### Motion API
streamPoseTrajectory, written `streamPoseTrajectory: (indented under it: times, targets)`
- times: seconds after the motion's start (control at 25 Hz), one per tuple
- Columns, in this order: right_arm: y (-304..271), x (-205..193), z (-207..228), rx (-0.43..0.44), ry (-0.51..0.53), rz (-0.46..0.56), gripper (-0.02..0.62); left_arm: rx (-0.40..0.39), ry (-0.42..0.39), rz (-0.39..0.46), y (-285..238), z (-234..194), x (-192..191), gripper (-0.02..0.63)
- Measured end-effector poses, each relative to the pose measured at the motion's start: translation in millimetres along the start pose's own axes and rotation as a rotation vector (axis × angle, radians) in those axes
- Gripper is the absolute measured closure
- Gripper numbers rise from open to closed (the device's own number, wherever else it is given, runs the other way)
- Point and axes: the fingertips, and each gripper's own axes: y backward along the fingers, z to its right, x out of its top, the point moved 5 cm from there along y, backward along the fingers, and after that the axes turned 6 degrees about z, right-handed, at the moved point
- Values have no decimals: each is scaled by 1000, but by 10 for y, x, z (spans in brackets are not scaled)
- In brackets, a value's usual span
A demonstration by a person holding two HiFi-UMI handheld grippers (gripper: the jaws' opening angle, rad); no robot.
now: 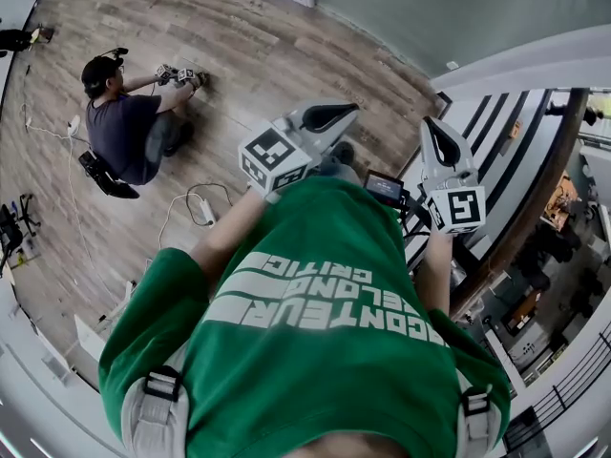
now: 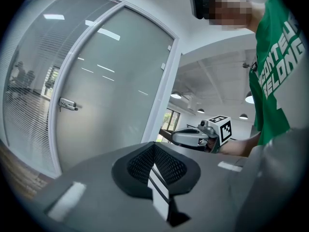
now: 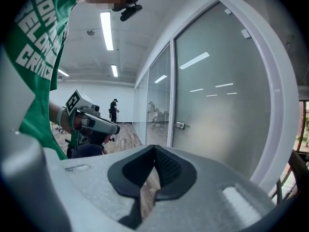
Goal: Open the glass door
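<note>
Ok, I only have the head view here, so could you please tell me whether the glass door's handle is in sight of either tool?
Observer: Yes. The left gripper view shows the handle at the left edge of the frosted glass door, up and to the left of the left tool.
Operator: Thank you. Is that tool open?
Observer: No, its jaws are together with nothing between them.
Operator: And the right tool?
Observer: The right tool is shut and empty too. In its own view the handle sits just above and right of its tip, clearly apart from it.
</note>
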Motion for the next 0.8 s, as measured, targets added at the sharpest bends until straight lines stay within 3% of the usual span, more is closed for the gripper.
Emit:
streamPoseTrajectory:
  times: [0.4,0.8]
  targets:
    - [-138,43,31,40,33,-11,603,85,41,17,145,-167,-59,591]
    - [-306,-49,296,6,12,-36,603,47,95,18,-30,-504,-69,591]
